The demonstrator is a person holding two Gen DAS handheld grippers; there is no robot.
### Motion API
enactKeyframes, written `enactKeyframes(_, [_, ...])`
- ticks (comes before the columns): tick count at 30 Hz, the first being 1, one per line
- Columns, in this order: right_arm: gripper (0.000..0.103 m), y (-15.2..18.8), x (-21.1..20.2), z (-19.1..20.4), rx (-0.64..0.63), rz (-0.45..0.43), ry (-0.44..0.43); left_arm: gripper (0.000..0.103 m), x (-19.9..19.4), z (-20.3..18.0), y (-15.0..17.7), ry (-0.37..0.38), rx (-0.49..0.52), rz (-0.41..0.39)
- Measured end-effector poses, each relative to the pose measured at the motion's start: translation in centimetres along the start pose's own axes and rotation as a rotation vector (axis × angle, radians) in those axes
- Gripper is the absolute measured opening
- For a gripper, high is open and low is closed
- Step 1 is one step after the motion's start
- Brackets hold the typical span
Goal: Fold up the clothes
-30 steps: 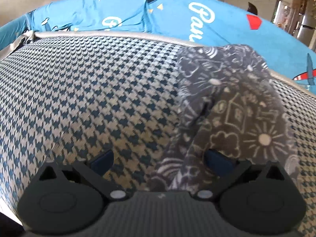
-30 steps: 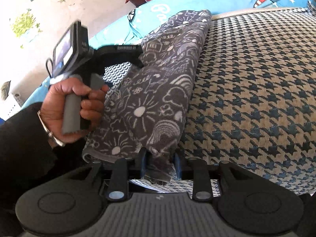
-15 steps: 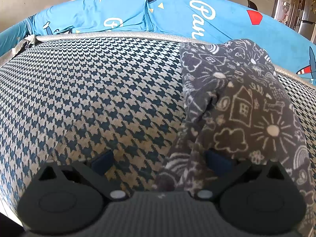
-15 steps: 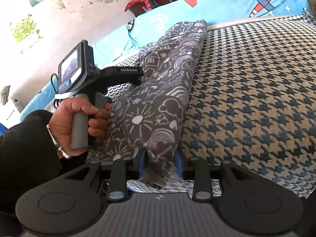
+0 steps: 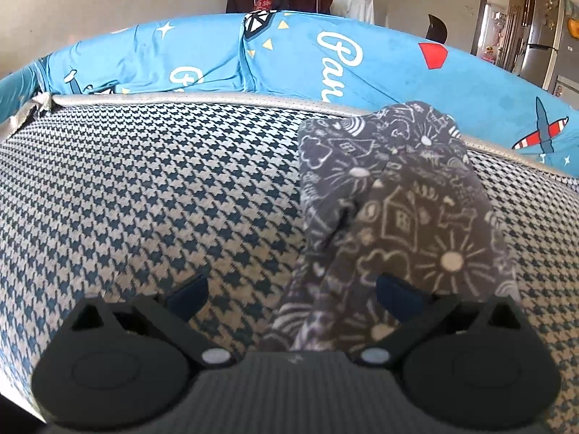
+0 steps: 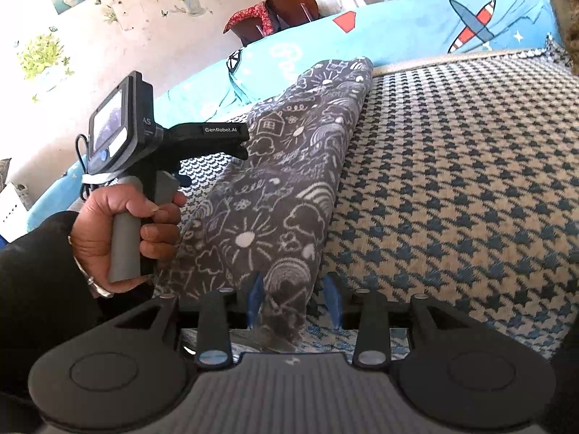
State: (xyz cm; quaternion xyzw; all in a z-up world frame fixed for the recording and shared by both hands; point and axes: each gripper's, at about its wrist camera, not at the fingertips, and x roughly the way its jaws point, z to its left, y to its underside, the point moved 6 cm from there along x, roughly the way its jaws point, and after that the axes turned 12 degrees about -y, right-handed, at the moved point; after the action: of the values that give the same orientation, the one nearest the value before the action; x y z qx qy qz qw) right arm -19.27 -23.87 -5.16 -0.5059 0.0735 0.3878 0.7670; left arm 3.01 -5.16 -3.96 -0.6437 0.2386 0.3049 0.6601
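Pale walls with plant pictures rise behind a blue sheet (image 5: 202, 61) printed with planes and white lettering, which borders a houndstooth cover (image 5: 152, 188) spread flat. On that cover lies a folded grey garment (image 6: 289, 181) with white doodles, stretched as a long strip. A hand (image 6: 119, 224) grips the left gripper (image 5: 289, 291), whose jaws stand wide with the cloth's near end between them. The right gripper (image 6: 295, 305) has just been opening; the cloth's corner sits loose between its blue pads.

Grey patterned garment (image 6: 289, 188) on houndstooth cushion (image 6: 452, 181)
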Motion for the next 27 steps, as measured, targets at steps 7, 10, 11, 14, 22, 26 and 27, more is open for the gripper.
enactKeyframes(7, [0.043,-1.1,0.3,0.3,-0.037,0.026,-0.018,0.103,1.2,0.2,-0.3,0.017,-0.043,0.052])
enactKeyframes(10, [0.043,-1.7,0.7,0.5,-0.055,0.044,-0.040,0.103,0.9,0.5,-0.6,0.030,-0.065,0.063])
enactKeyframes(11, [0.044,-1.9,0.8,0.6,-0.057,0.050,-0.054,0.103,0.7,0.6,-0.7,0.034,-0.069,0.064])
enactKeyframes(14, [0.045,-2.5,1.3,0.6,-0.063,0.070,-0.093,0.103,0.0,0.6,-1.2,0.039,-0.067,0.046])
enactKeyframes(22, [0.050,-5.9,1.9,-0.9,-0.090,0.065,-0.133,0.103,0.2,0.6,-3.6,0.045,-0.066,0.030])
enactKeyframes(26, [0.050,-7.5,3.0,-2.6,-0.028,0.066,-0.143,0.103,1.3,0.2,-4.4,0.044,-0.064,0.046])
enactKeyframes(27, [0.050,-7.8,3.4,-2.9,-0.011,0.071,-0.143,0.103,1.5,0.1,-4.5,0.036,-0.057,0.045])
